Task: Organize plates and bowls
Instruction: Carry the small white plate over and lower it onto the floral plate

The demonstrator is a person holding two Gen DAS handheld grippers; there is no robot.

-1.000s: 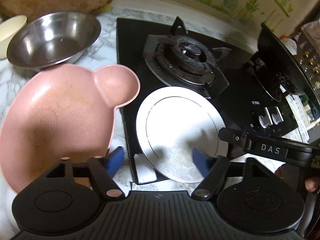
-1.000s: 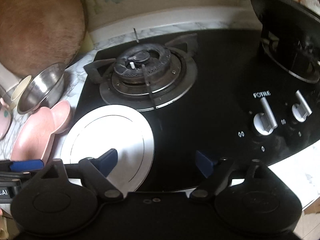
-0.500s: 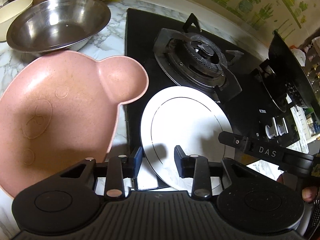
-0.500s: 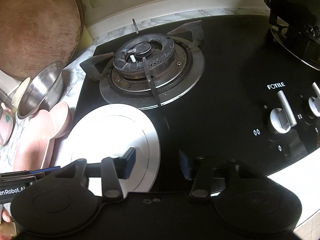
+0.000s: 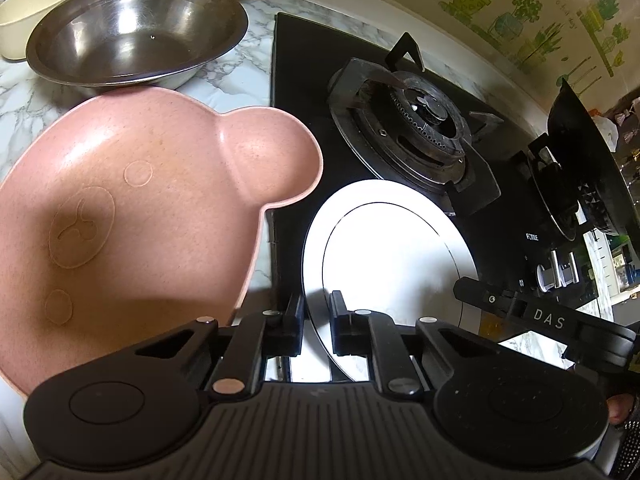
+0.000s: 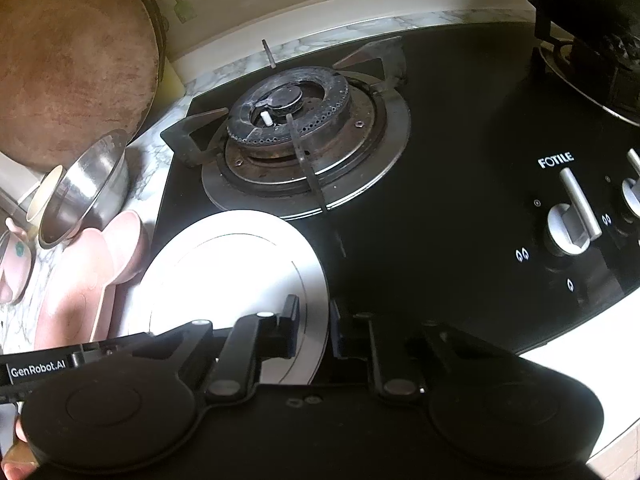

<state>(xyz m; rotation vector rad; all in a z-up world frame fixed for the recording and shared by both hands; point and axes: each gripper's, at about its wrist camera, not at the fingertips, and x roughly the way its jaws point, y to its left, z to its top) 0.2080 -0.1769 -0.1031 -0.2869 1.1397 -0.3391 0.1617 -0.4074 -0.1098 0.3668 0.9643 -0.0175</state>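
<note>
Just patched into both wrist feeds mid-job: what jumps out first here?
The white plate on the near left corner of the black stove stands out most: the left claw is closing on its left rim while the right claw is shut on its right rim. Just left of it on the marble counter lies a big pink bear-shaped dish, with a steel bowl behind that.

A marble counter point(image 5: 240, 76) carries a black hob point(image 6: 460, 216), steel bowl point(image 5: 132, 32), pink bear-shaped bowl point(image 5: 132, 216) and cream cup point(image 5: 36, 4).
</note>
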